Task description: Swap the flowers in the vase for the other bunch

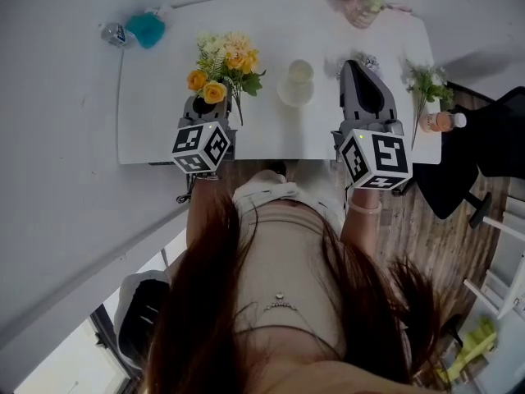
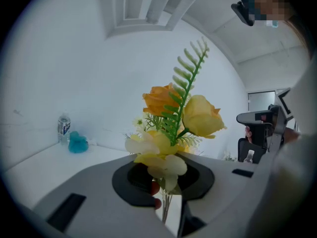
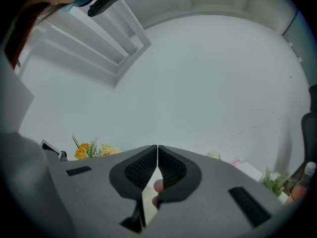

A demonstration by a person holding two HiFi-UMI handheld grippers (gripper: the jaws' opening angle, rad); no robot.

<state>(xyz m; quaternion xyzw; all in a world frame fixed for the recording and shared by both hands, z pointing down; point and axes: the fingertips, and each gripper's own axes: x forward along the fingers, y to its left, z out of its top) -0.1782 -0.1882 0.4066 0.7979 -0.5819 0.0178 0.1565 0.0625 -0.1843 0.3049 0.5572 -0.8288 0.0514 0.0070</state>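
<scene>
Grey left gripper [image 2: 166, 180] clamps the thin stems of the yellow bunch [image 2: 173, 128] over the table [image 1: 164, 130], left of the vase [image 1: 297, 80]; my right gripper [image 3: 157, 155] is pinched together, empty. Light, floppy, I judge: hold the stems low, not the blooms.

A white table [image 1: 156, 80] stands against a plain white wall [image 2: 74, 73]. To the table's right the floor [image 1: 410, 236] is dark wood planks, and a black office chair [image 1: 484, 162] stands there, just beside the table's end. White shelving [image 1: 500, 290] shows at the lower right. The white ceiling [image 2: 143, 9] has a stepped recess. A pale framed opening [image 2: 261, 100], door or window, sits in the far wall. The light is soft and even.
</scene>
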